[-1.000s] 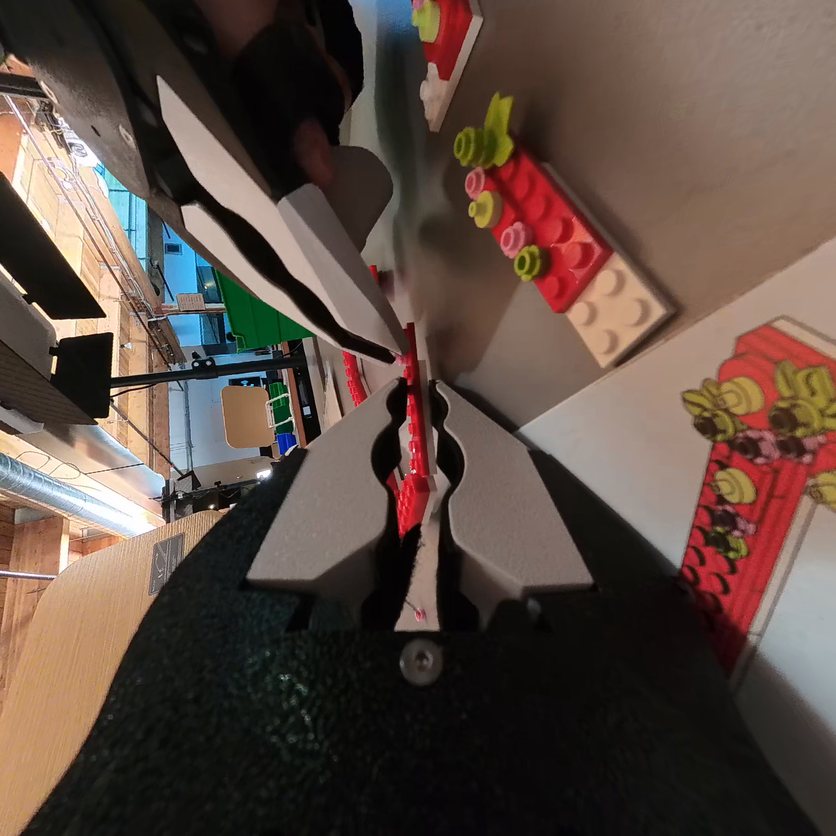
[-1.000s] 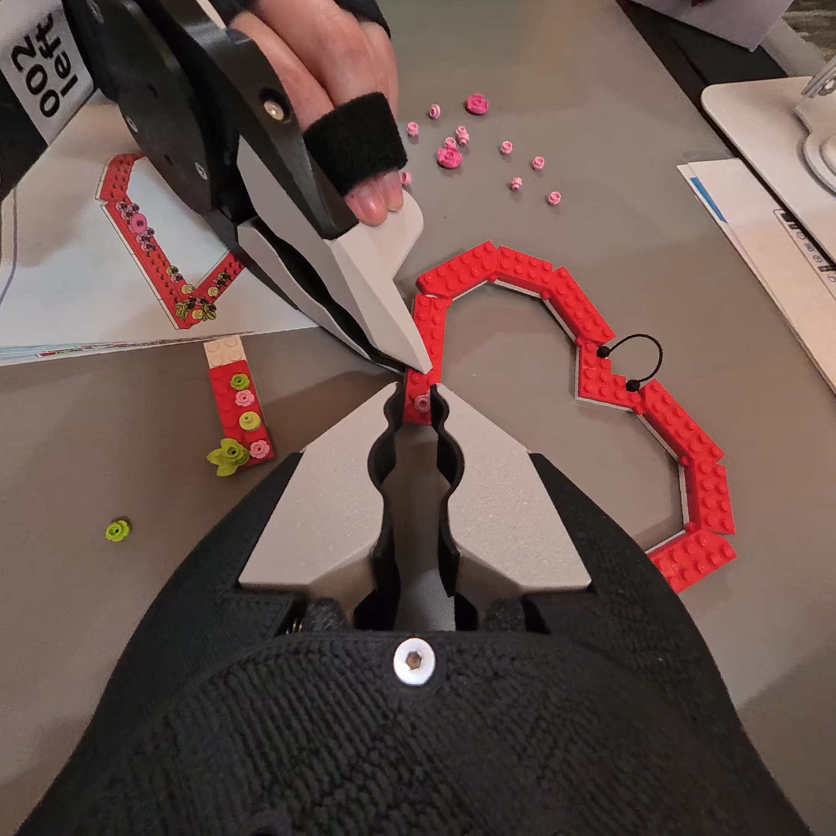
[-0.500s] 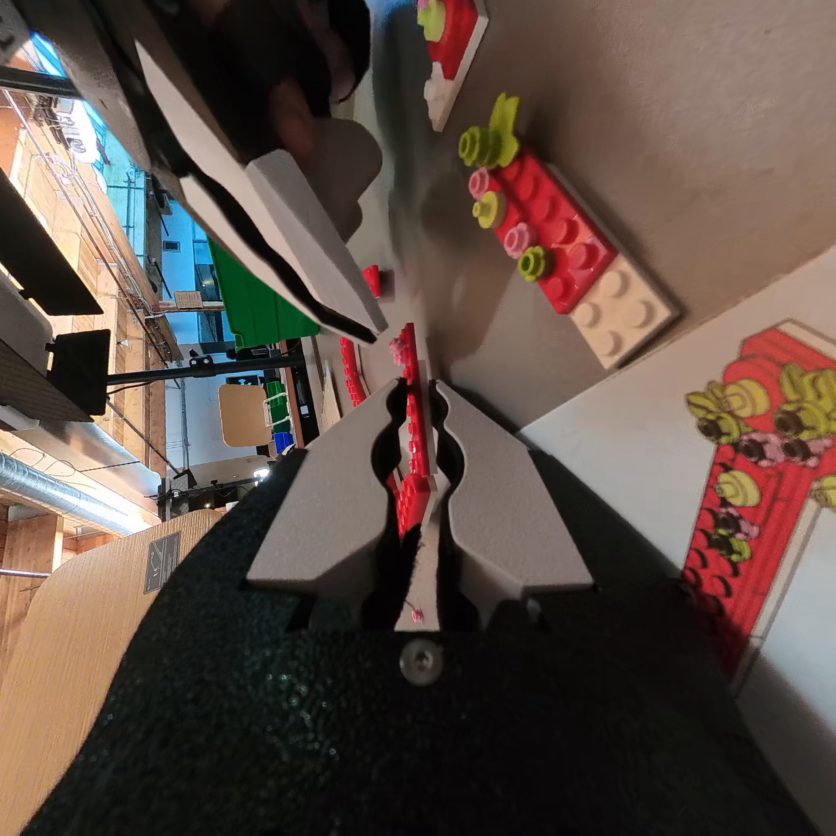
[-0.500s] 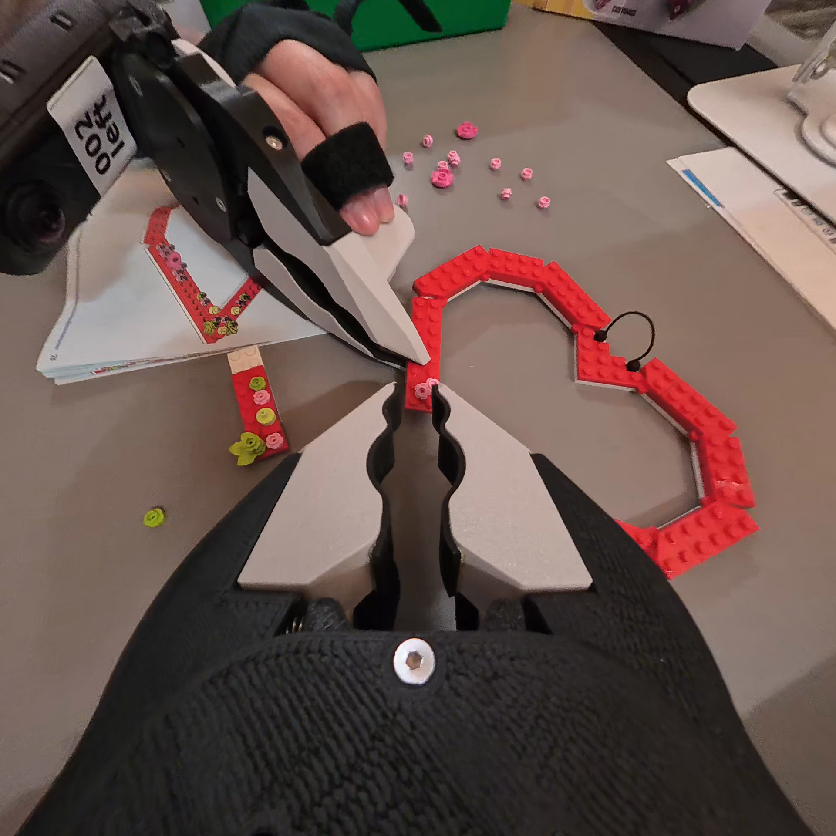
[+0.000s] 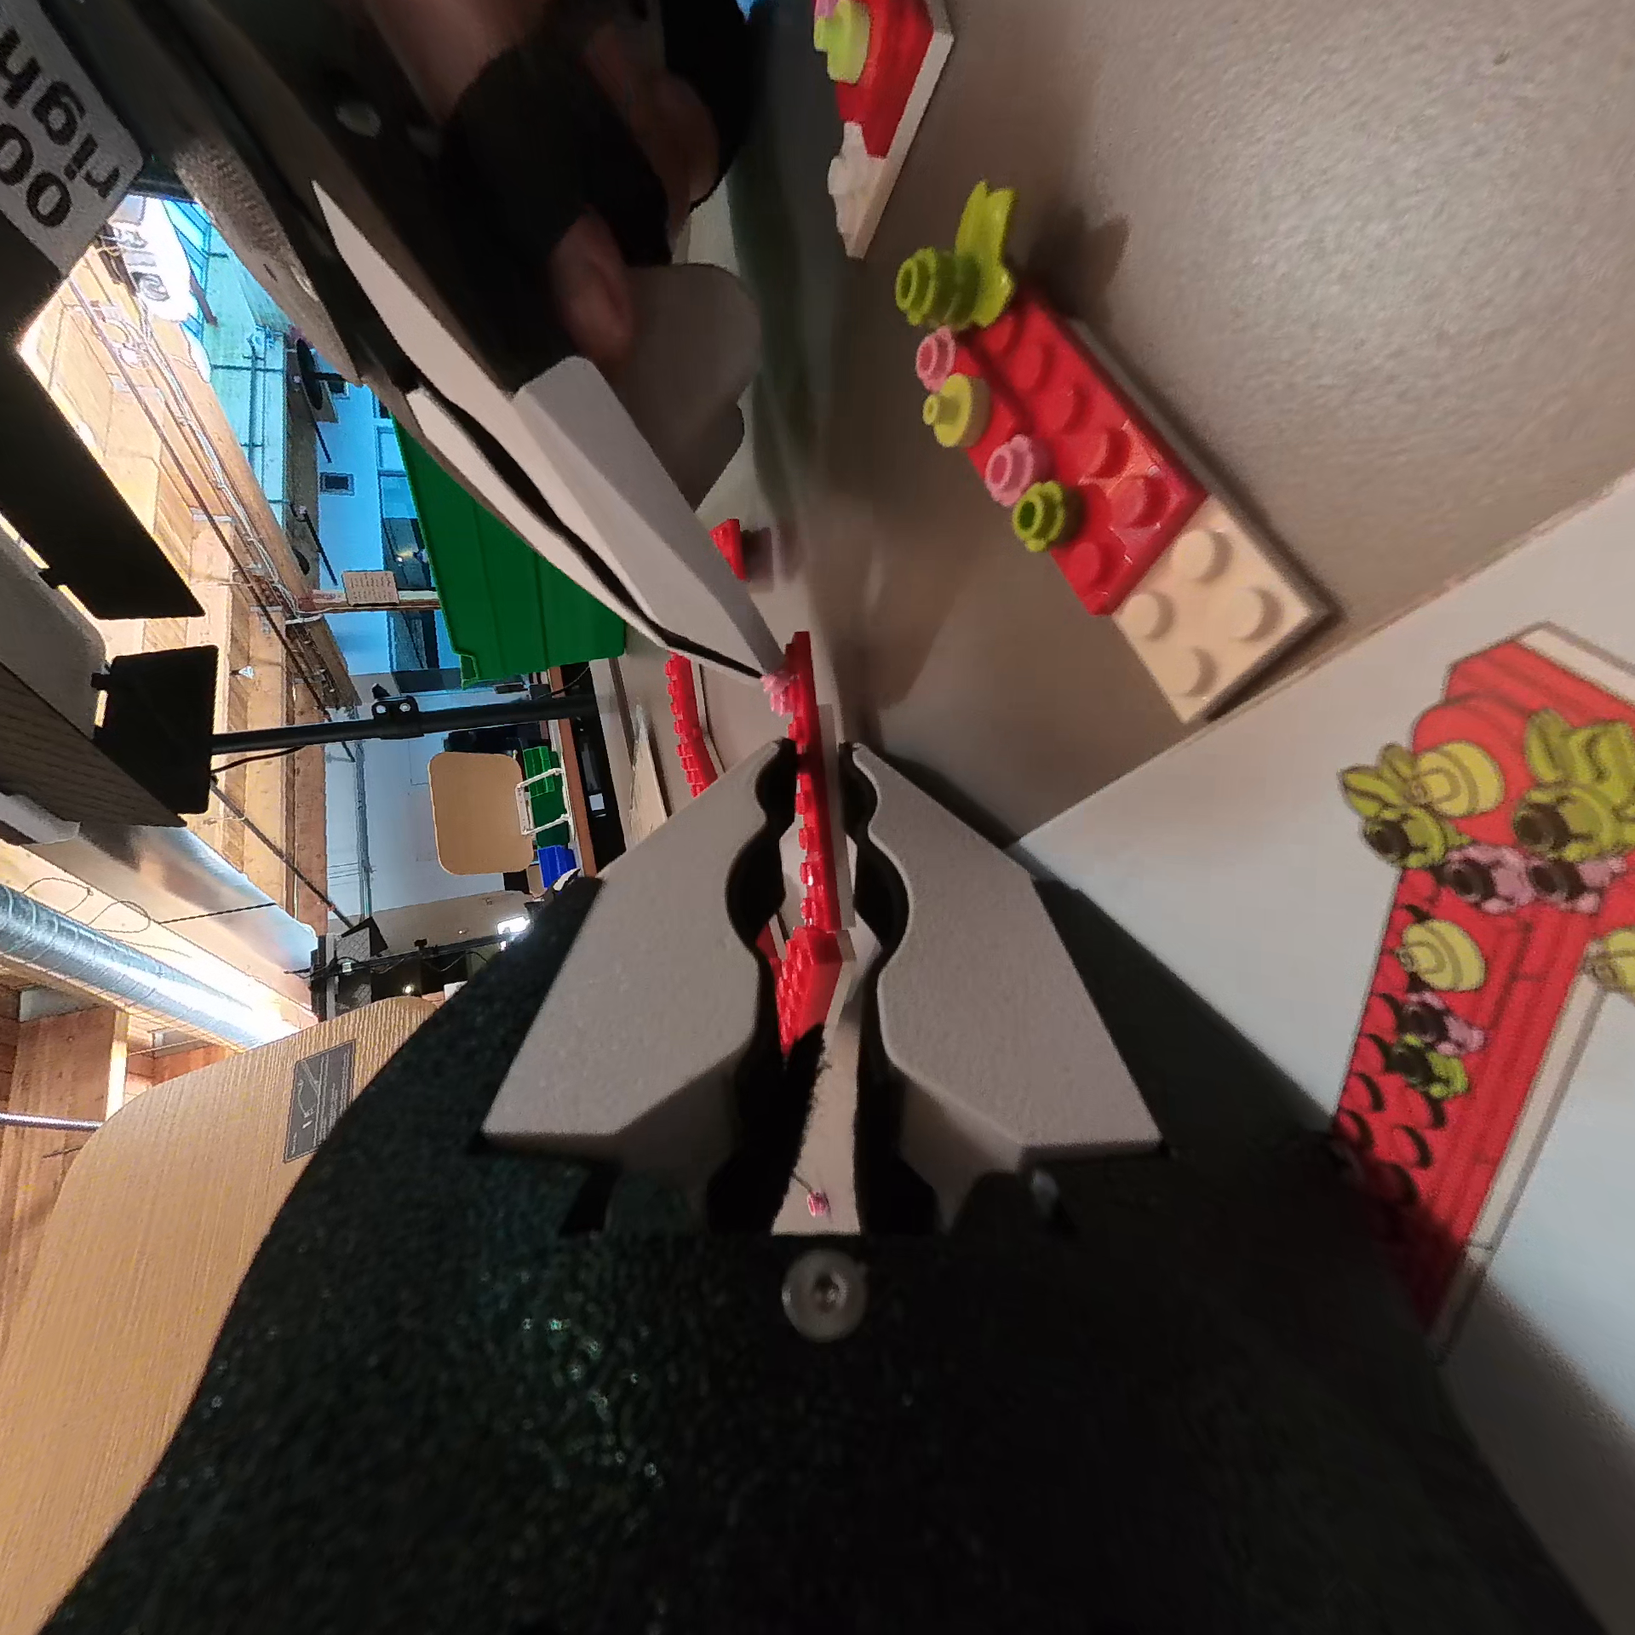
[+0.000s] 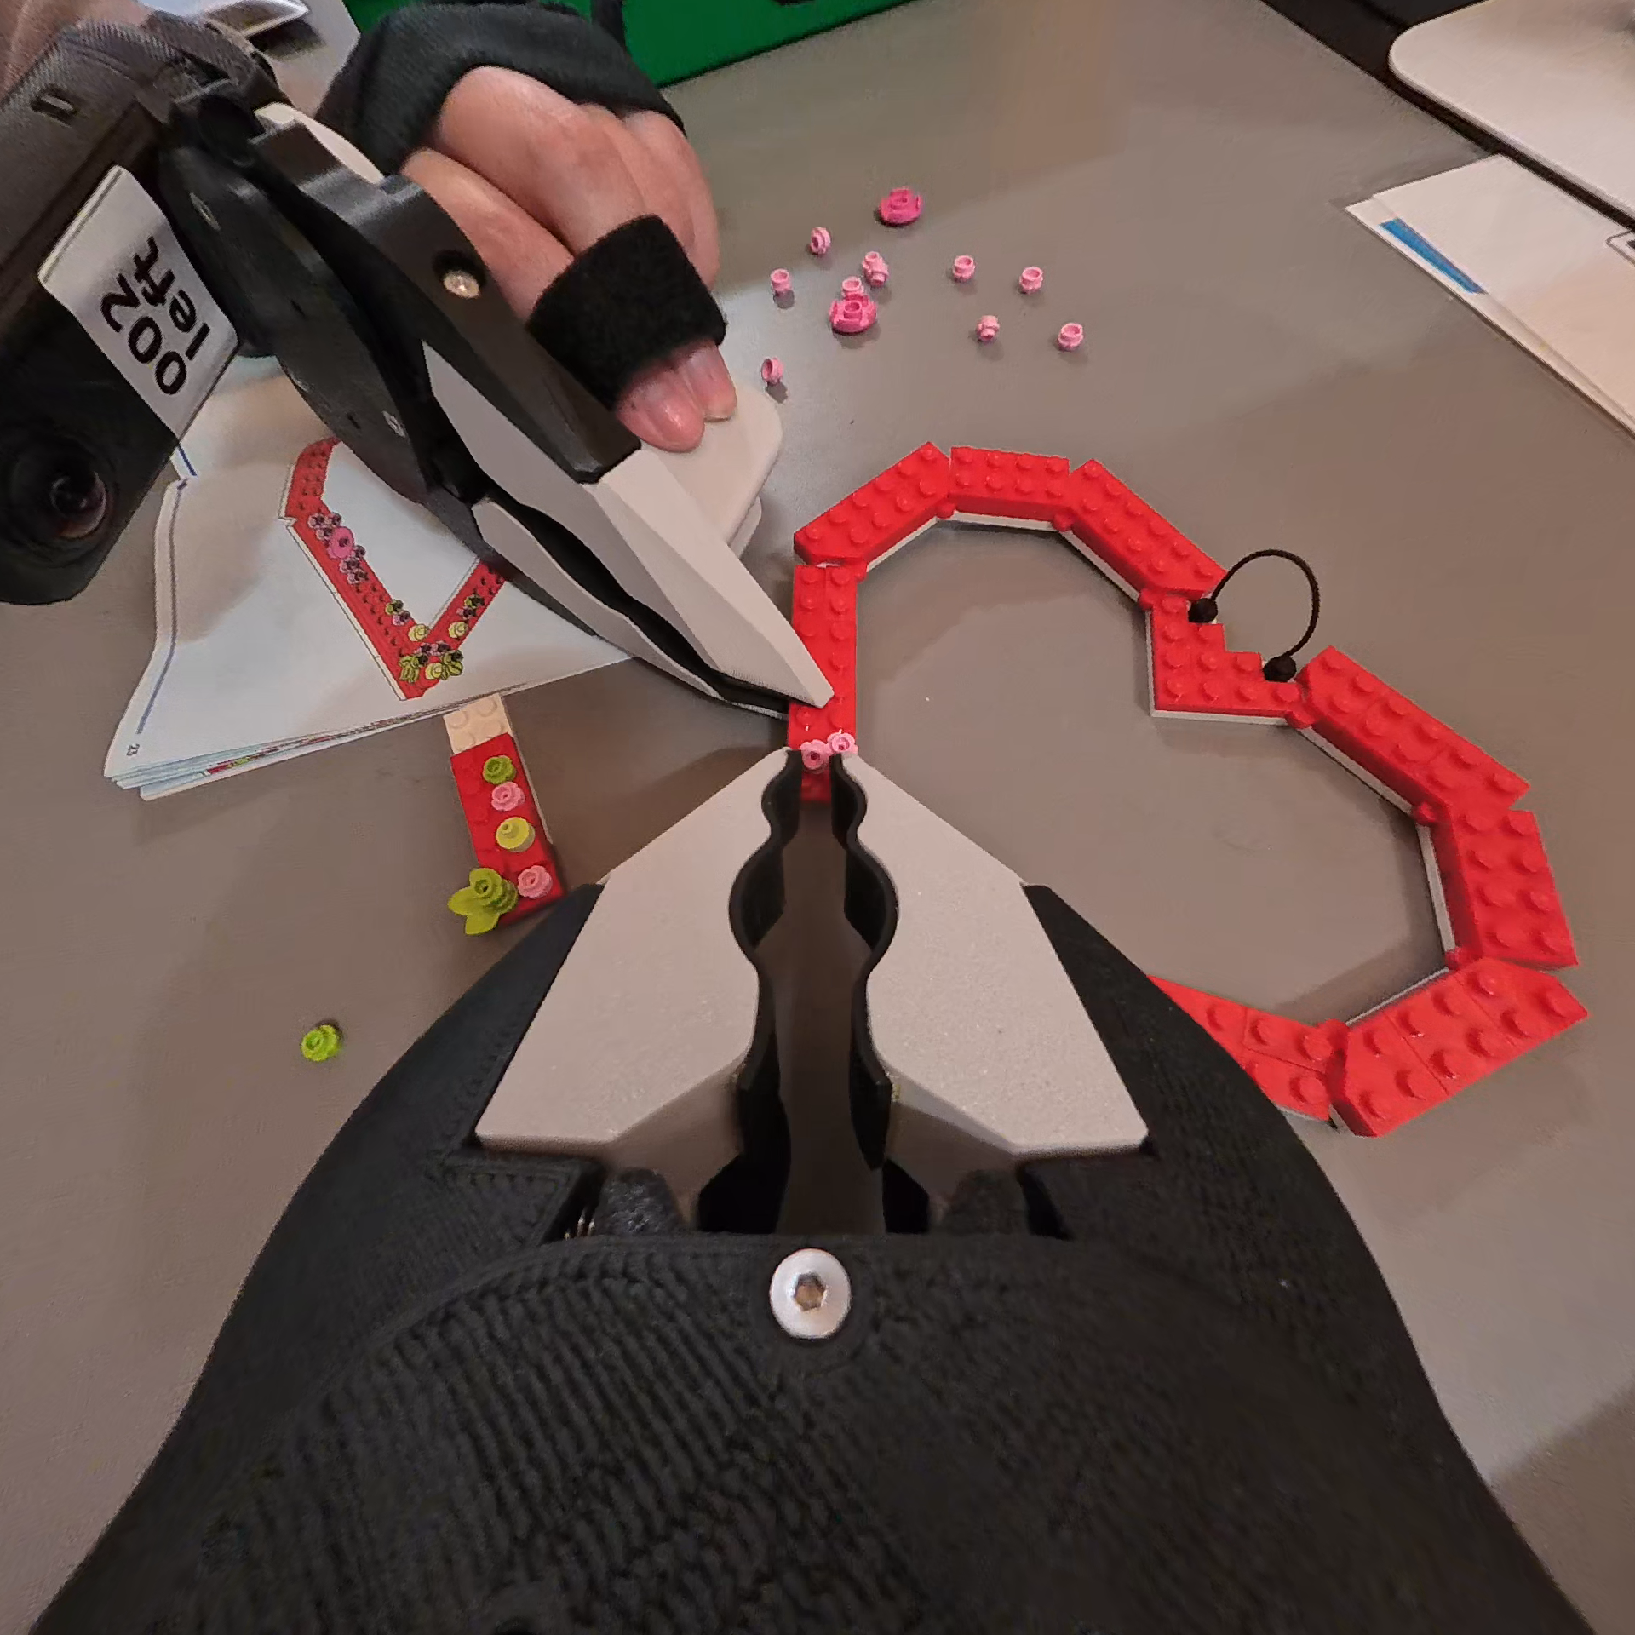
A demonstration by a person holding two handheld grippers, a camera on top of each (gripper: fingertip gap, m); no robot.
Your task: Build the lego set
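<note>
The right claw is nearly closed, pinching a pink stud over the end of the red heart frame on the counter. The left claw is clamped edge-on across that frame's limb, just behind the stud. If the stud sits off its knob, pressing could pop it loose or flex the frame's joints apart.
</note>
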